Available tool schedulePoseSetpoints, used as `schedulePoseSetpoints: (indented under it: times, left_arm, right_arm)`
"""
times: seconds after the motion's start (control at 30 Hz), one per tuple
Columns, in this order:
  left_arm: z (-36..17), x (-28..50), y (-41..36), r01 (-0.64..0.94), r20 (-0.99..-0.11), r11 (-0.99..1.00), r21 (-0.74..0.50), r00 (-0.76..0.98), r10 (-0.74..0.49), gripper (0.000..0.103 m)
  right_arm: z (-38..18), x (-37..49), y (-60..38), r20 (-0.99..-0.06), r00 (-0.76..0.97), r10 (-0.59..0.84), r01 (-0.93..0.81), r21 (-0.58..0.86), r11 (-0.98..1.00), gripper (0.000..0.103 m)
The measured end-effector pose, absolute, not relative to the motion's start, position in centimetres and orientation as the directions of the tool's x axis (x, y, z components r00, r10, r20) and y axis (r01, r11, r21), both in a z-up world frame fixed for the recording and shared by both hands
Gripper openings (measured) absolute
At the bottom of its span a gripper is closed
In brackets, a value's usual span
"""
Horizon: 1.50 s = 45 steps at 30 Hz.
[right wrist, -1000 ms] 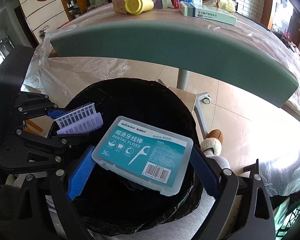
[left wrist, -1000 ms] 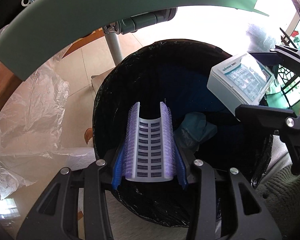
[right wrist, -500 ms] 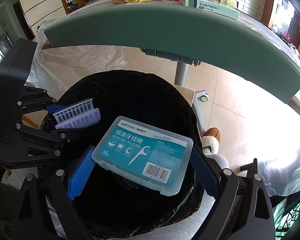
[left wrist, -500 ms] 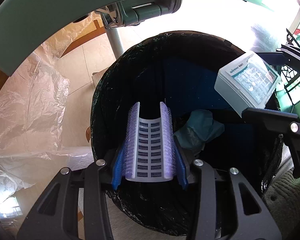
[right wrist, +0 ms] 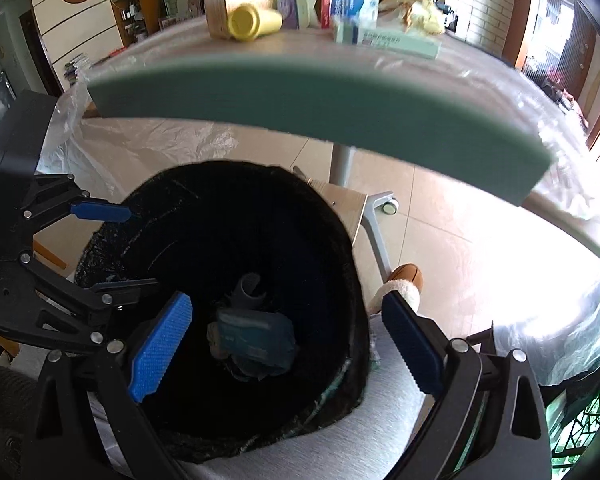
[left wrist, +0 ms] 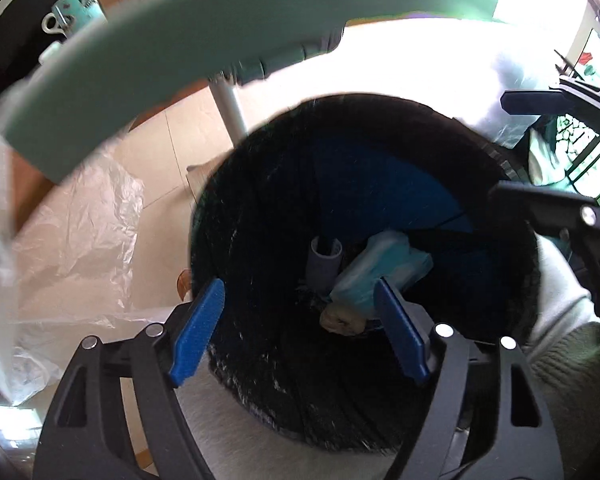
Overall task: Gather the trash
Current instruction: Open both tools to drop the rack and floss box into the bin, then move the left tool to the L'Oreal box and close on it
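Observation:
A round bin lined with a black bag [left wrist: 260,240] fills both views [right wrist: 332,240]. At its bottom lie the purple curved pack [left wrist: 324,260], also in the right wrist view [right wrist: 248,288], the teal dental floss box [right wrist: 256,338], seen too in the left wrist view [left wrist: 380,272], and a tan scrap [left wrist: 340,322]. My left gripper [left wrist: 300,328] is open and empty over the bin's near rim; it shows at the left of the right wrist view [right wrist: 112,248]. My right gripper [right wrist: 284,348] is open and empty over the bin; it shows at the right of the left wrist view [left wrist: 540,148].
A green-edged table [right wrist: 300,92] stands above and beyond the bin, covered in clear plastic sheet [left wrist: 80,240]. On it lie a yellow cup [right wrist: 254,22], cartons [right wrist: 340,4] and a flat box [right wrist: 384,40]. The table leg [right wrist: 340,164] and a slippered foot [right wrist: 404,280] are beside the bin.
Both grippers have opened. The purple pack left the left gripper and the floss box left the right gripper; both now lie at the bin's bottom.

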<state>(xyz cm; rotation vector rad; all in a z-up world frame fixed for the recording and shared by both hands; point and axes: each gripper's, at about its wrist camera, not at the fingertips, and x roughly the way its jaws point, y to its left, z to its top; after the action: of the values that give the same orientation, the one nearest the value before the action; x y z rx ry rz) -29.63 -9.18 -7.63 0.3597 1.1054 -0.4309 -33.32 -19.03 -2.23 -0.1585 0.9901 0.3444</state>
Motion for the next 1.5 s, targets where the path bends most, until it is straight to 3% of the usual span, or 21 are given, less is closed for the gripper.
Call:
schedulePoseSetpoints:
  times: [0.1, 0.17, 0.2, 0.3, 0.4, 0.87, 1.17, 1.5]
  left_arm:
    - [-3.2, -30.5, -8.6, 0.504, -0.862, 0.863, 0.049, 0.457, -0.218, 0.078]
    - [0.7, -30.7, -7.7, 0.489, -0.801, 0.871, 0.038, 0.537, -0.266, 0.089]
    - [2.6, -30.7, -7.2, 0.472, -0.755, 0.881, 0.046, 0.593, -0.279, 0.100]
    - [6.9, -29.7, -6.0, 0.422, -0.619, 0.905, 0.056, 0.726, -0.300, 0.102]
    - [7.9, -26.5, -5.7, 0.322, -0.602, 0.942, 0.097, 0.773, -0.202, 0.102]
    - [4.4, -14.7, -6.7, 0.399, -0.752, 0.916, 0.041, 0.616, -0.234, 0.102]
    - [3.1, -11.5, -6.8, 0.432, -0.791, 0.902, -0.017, 0.546, -0.276, 0.102]
    - [2.8, -10.2, -6.7, 0.452, -0.799, 0.891, -0.044, 0.520, -0.303, 0.102]
  right_arm:
    - [1.8, -34.1, -20.2, -0.768, 0.594, 0.242, -0.349, 0.026, 0.937, 0.097]
    - [4.7, -34.6, -20.5, -0.696, 0.682, 0.225, -0.326, -0.014, 0.945, 0.099]
    - [6.2, -34.4, -20.8, -0.652, 0.728, 0.214, -0.310, -0.034, 0.950, 0.099]
    - [8.7, -32.1, -22.0, -0.555, 0.812, 0.181, -0.250, -0.051, 0.967, 0.099]
    - [9.4, -27.8, -22.4, -0.563, 0.807, 0.180, -0.232, -0.022, 0.972, 0.099]
    - [4.1, -15.3, -20.3, -0.793, 0.555, 0.251, -0.312, 0.081, 0.947, 0.099]
    - [3.0, -12.4, -19.5, -0.847, 0.483, 0.222, -0.333, 0.057, 0.941, 0.099]
    - [3.4, -11.7, -18.1, -0.844, 0.507, 0.178, -0.451, -0.083, 0.889, 0.099]
